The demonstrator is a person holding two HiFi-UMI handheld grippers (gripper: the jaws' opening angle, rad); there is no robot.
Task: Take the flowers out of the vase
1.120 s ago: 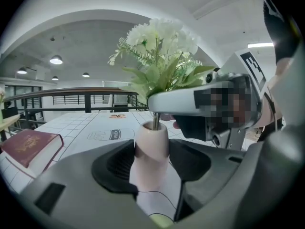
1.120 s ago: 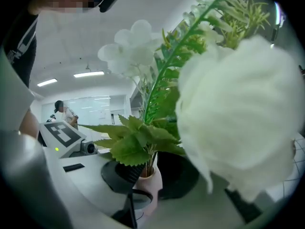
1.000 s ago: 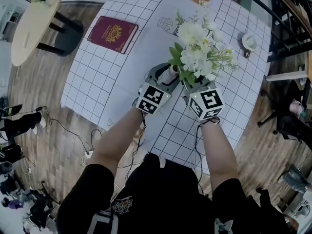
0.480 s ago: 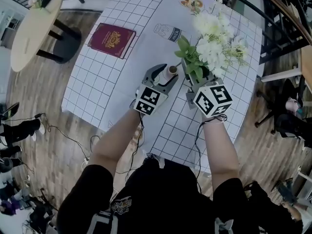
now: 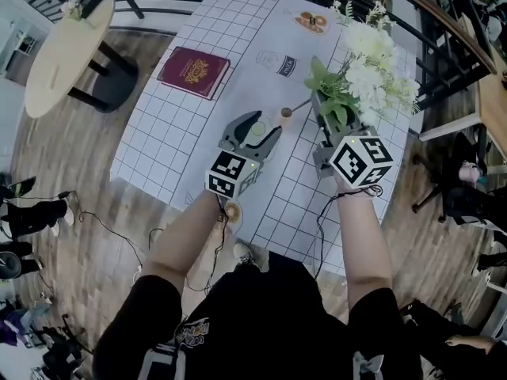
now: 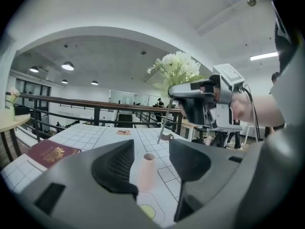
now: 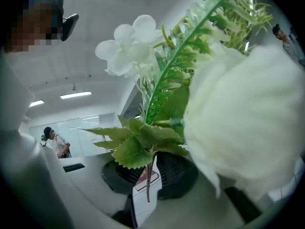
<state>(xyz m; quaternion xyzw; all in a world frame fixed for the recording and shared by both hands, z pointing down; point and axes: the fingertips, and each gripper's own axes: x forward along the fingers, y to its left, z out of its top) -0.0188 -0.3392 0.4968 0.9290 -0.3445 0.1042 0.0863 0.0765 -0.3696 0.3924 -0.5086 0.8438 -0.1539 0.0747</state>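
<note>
A slim pink vase [image 5: 285,114] stands on the grid-patterned tablecloth [image 5: 182,125]. In the left gripper view the vase [image 6: 147,173] shows just ahead of my left gripper [image 6: 150,162], with a gap beside it. That left gripper [image 5: 255,131] is open and hovers short of the vase. My right gripper [image 5: 326,127] is shut on the stems of the white flowers [image 5: 368,62], held high to the right. The stem tips hang just above the vase mouth. A thin stem [image 7: 147,178] runs between the right gripper [image 7: 148,175] pads, and blooms [image 7: 238,128] fill that view.
A maroon book [image 5: 194,71] lies at the table's far left. Printed pictures [image 5: 310,20] mark the cloth at the far end. A round wooden table [image 5: 63,54] stands left, dark chairs [image 5: 459,196] right. Cables [image 5: 119,228] trail on the floor.
Both grippers rose. The right one carried the flowers up and to the right, drawing the stems out of the vase. The left one came off the vase and drew back.
</note>
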